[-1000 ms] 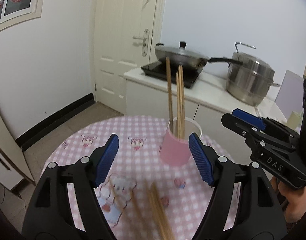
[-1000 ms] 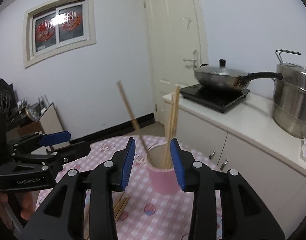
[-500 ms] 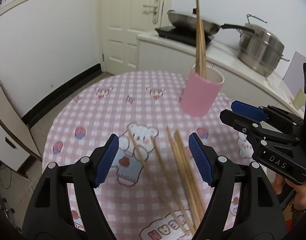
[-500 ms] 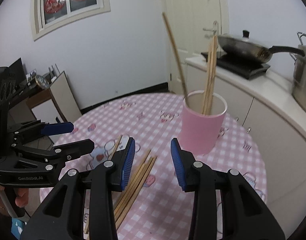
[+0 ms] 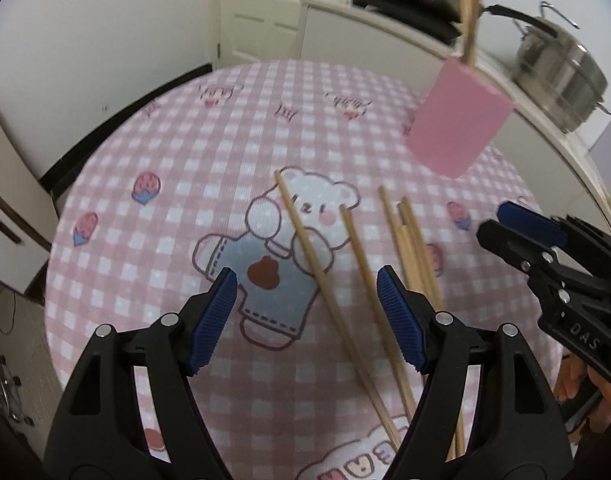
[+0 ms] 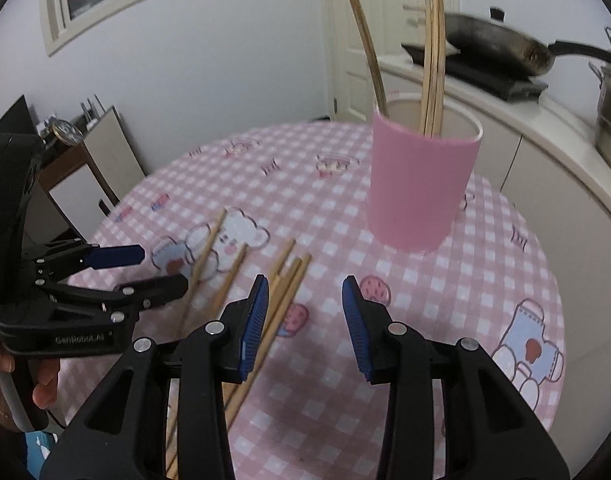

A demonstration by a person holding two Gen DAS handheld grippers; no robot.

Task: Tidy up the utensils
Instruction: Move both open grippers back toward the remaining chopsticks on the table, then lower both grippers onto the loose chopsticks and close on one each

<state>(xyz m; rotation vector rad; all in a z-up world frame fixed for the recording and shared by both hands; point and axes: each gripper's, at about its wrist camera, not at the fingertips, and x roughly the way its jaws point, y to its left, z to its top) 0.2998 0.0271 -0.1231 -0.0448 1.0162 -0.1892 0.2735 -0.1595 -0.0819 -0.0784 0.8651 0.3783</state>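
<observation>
A pink cup (image 5: 457,120) (image 6: 419,184) stands on the round pink-checked table (image 5: 185,152) and holds several wooden chopsticks (image 6: 432,64). Several loose chopsticks (image 5: 329,276) (image 6: 283,280) lie on the cloth in front of it. My left gripper (image 5: 307,316) is open and empty, low over the loose chopsticks; it also shows in the right wrist view (image 6: 145,268). My right gripper (image 6: 305,320) is open and empty above the table, right of the loose chopsticks; it shows in the left wrist view (image 5: 513,228).
A counter (image 6: 553,128) behind the table carries a stove with a wok (image 6: 501,54) and a steel pot (image 5: 561,76). A white door (image 5: 261,12) and low furniture (image 6: 93,160) stand beyond the table's far and left edges.
Both grippers have dropped and tilted down toward the table. The loose chopsticks now lie close under the left gripper, and the cup is nearer to the right gripper.
</observation>
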